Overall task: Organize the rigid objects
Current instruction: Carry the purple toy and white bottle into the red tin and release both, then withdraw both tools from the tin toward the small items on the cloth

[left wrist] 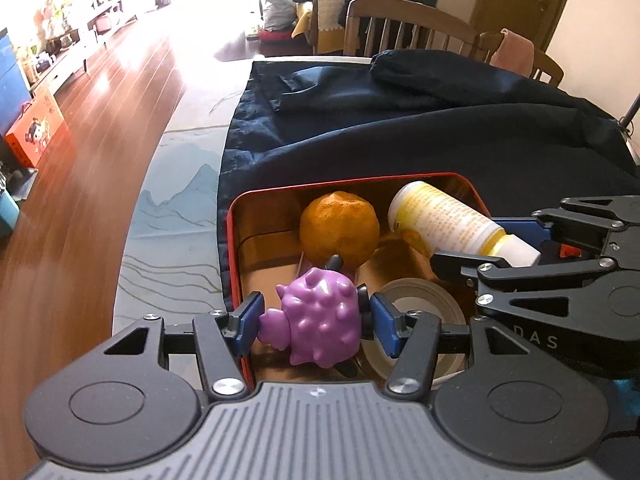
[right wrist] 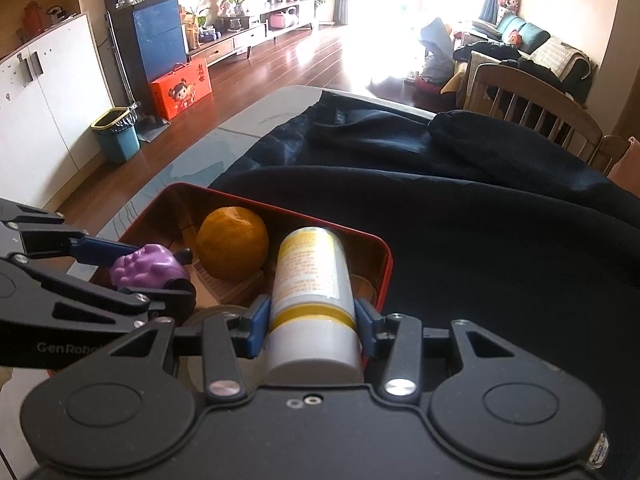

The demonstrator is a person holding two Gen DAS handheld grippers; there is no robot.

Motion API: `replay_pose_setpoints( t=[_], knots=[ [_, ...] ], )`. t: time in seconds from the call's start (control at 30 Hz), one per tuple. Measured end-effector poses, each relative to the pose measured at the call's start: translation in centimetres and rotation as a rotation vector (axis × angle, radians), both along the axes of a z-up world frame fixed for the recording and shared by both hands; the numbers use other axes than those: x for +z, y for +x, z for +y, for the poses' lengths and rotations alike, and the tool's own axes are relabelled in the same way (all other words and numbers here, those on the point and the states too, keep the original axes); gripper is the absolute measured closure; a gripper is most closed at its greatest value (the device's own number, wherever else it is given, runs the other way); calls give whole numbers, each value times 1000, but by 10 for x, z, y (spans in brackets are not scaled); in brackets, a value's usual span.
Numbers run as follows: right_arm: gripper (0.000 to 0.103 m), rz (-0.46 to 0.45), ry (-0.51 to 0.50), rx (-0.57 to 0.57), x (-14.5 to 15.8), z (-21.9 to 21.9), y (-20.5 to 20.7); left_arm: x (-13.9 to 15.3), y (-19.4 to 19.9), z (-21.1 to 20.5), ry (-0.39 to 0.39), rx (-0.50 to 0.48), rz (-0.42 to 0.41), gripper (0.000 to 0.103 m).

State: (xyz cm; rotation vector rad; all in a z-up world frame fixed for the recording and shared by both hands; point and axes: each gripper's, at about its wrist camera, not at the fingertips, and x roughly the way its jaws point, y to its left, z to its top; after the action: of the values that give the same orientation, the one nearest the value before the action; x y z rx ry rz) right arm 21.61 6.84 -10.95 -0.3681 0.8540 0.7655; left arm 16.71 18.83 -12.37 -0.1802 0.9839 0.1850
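Your left gripper (left wrist: 314,320) is clamped on a purple spiky toy (left wrist: 320,320), its blue pads pressed against both sides, low in the centre of the left wrist frame. Your right gripper (right wrist: 312,320) is closed around a white bottle with a yellow label (right wrist: 310,280), held near its capped end at lower centre of the right wrist frame. Both objects sit over the red-rimmed tin (left wrist: 348,182), with the bottle's far end tilting into it. Inside the tin, an orange (left wrist: 340,228) rests toward the far wall, beside the bottle. The tin rests on dark navy fabric (left wrist: 440,132) spread across the table (left wrist: 176,216).
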Motion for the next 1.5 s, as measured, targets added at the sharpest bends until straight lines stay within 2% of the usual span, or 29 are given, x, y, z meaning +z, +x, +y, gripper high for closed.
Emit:
replay_pose_setpoints(
  t=[0.3,0.53,0.8,1.13,1.5],
  knots=[
    [59,18,8,7,3,-6,1,0,-1,-1,11,-27,-9,45],
    [50,-1,44,33,14,-21,-14,1,-2,0,0,-17,-9,46],
    [47,15,99,3,24,-41,-23,4,-5,1,-12,4,-18,47],
    [42,9,147,-22,37,-63,-34,19,-21,-5,-14,35,-56,47],
    [36,1,201,-14,57,-100,-50,46,-40,-41,1,26,-108,46]
  ],
)
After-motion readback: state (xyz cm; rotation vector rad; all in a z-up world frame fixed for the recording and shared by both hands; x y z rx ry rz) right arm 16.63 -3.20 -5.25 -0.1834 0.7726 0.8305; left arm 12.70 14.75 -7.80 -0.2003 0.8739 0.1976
